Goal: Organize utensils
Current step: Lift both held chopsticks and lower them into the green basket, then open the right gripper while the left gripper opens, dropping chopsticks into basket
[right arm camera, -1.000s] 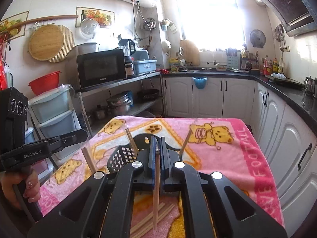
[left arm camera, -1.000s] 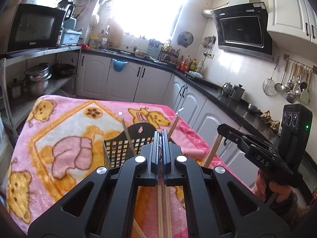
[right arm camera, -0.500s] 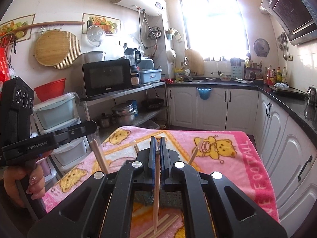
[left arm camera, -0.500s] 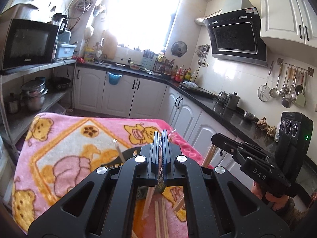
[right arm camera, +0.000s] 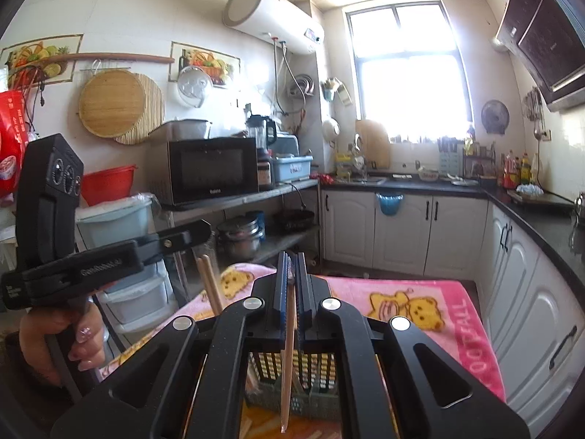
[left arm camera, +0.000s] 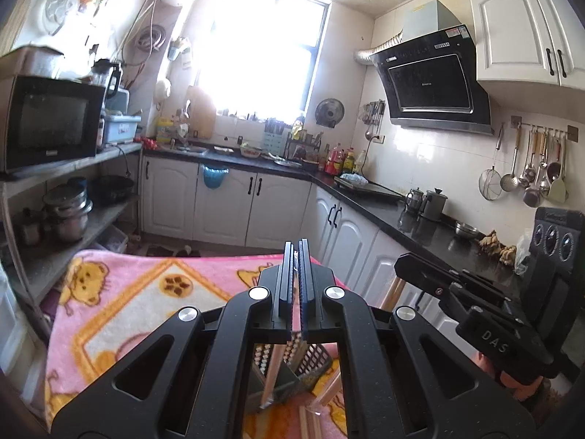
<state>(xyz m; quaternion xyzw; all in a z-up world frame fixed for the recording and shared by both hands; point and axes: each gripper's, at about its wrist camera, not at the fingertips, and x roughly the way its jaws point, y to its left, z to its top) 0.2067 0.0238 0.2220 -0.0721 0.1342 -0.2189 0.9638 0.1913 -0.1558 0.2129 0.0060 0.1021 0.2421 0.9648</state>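
My left gripper [left arm camera: 296,252] is shut on a wooden chopstick [left arm camera: 272,376] that hangs down under the jaws, above a black mesh basket [left arm camera: 310,362]. My right gripper [right arm camera: 289,261] is shut on another wooden chopstick [right arm camera: 287,358], its tip hanging over the same basket [right arm camera: 292,369]. The left gripper [right arm camera: 109,252] also shows at the left of the right wrist view with its chopstick [right arm camera: 210,285]. The right gripper [left arm camera: 468,292] shows at the right of the left wrist view. Loose chopsticks [left arm camera: 310,419] lie on the blanket below.
A pink bear-print blanket [left arm camera: 120,303] covers the table. White cabinets [right arm camera: 413,234] with a dark counter run along the back and right. A metal shelf [right arm camera: 234,201] with a microwave and pots stands at the left.
Both grippers have risen and tilted upward with their chopsticks. The basket has dropped from ahead of the fingertips to below the jaws in both views.
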